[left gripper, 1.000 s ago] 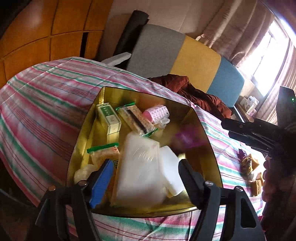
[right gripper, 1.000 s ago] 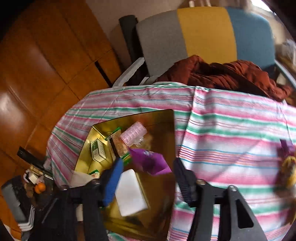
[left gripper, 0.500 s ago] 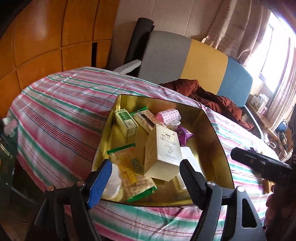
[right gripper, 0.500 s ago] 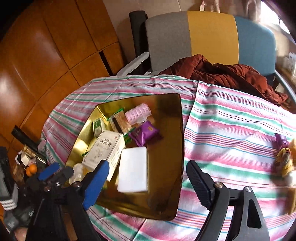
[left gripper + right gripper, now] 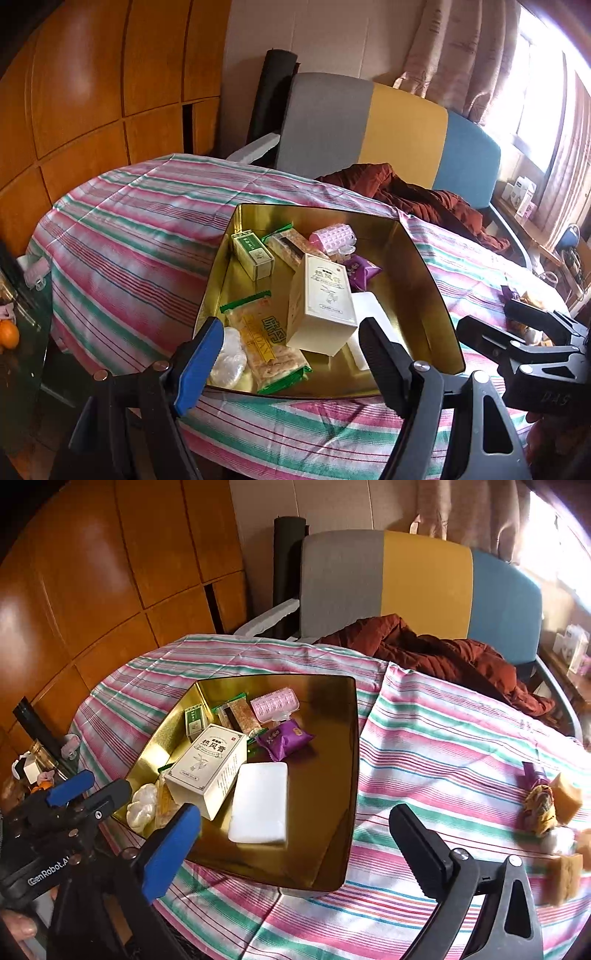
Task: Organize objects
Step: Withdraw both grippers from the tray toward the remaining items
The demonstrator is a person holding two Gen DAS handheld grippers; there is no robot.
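Gold tray (image 5: 332,775) holding boxes, snacks

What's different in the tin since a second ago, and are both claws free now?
The cream medicine box and the purple snack packet now lie in the gold tin; a second ago they were blurred, just dropped. Both the left claw and the right claw have backed away, open and empty. The white block and tin stayed put.

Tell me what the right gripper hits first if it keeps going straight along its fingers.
Likely the gold tin: the right gripper, open and empty, points at its bare floor near the right wall, just right of the white flat box. Depth is unclear, so it may clip the tin's near rim first.
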